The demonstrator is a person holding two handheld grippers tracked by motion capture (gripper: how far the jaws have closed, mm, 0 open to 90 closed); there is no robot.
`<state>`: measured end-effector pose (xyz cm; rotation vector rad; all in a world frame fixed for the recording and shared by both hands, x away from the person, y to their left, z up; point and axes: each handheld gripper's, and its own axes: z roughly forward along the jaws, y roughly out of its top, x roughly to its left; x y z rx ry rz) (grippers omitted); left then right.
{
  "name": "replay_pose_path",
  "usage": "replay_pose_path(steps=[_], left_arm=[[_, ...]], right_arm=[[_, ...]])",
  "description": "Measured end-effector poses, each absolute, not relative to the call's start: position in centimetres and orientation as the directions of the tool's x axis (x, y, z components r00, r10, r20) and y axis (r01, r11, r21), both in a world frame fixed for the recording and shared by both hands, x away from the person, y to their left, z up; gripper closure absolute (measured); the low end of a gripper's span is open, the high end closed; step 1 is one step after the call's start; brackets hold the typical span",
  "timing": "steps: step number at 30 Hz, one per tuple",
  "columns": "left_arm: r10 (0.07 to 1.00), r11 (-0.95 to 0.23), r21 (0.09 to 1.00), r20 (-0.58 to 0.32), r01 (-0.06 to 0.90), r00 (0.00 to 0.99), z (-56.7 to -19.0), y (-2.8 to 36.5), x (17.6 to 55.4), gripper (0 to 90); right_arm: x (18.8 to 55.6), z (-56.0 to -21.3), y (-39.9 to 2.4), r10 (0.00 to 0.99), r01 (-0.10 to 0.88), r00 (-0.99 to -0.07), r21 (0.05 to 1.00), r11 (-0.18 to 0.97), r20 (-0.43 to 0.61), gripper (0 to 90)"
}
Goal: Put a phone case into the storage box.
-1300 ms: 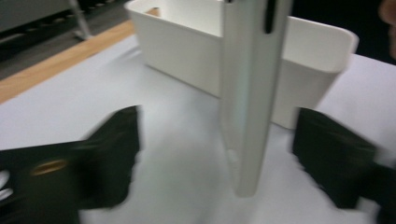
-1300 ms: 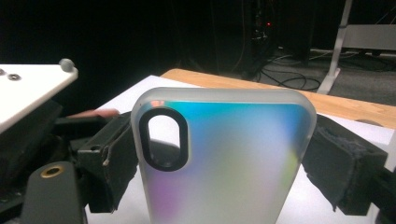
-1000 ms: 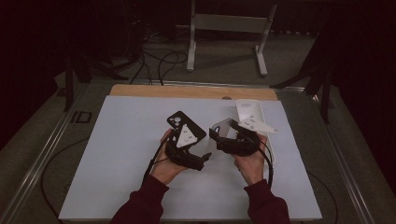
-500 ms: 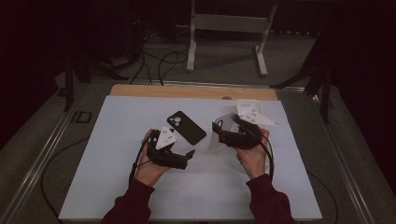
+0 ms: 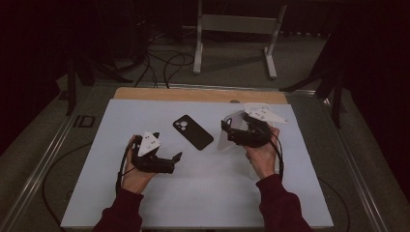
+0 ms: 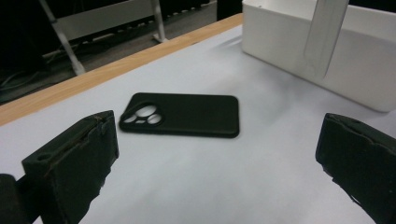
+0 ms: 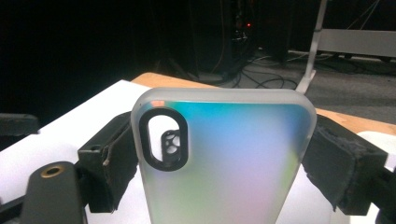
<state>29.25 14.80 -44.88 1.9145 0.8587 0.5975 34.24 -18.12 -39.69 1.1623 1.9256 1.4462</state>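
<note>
A black phone case (image 5: 193,131) (image 6: 182,115) lies flat on the white table, camera cut-outs up. My left gripper (image 5: 175,162) (image 6: 219,142) is open, low over the table, a little to the left of and nearer than the case, with nothing between its jaws. My right gripper (image 5: 231,133) (image 7: 224,161) is shut on a translucent, iridescent phone case (image 5: 228,133) (image 7: 224,163), held upright by its two long edges. That case (image 6: 324,37) also stands edge-on in the left gripper view. It is to the right of the black case.
A white box (image 6: 355,70) stands on the table behind the right gripper. A wooden strip (image 5: 193,94) borders the table's far edge. On the floor beyond are cables (image 5: 164,63) and a metal stand (image 5: 232,29).
My left gripper has pulled back to the left and toward the person, off the black case, which stays on the table. My right gripper has shifted slightly up and right with the translucent case.
</note>
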Motion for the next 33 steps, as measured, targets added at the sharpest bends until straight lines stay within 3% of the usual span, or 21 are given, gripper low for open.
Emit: replay_pose_path(steps=[19,33], left_arm=[[0.849,-0.260,0.899,0.039,0.352,0.526,-47.1,21.5,26.5,0.0],[0.883,-0.212,0.906,0.017,0.365,0.469,-47.5,23.4,26.2,0.0]], right_arm=[[37.7,-38.6,-19.0,0.881,0.343,-0.462,0.936,0.073,0.100,16.7],[40.7,-37.8,-20.6,0.923,0.351,-0.375,0.935,0.049,0.093,16.7]])
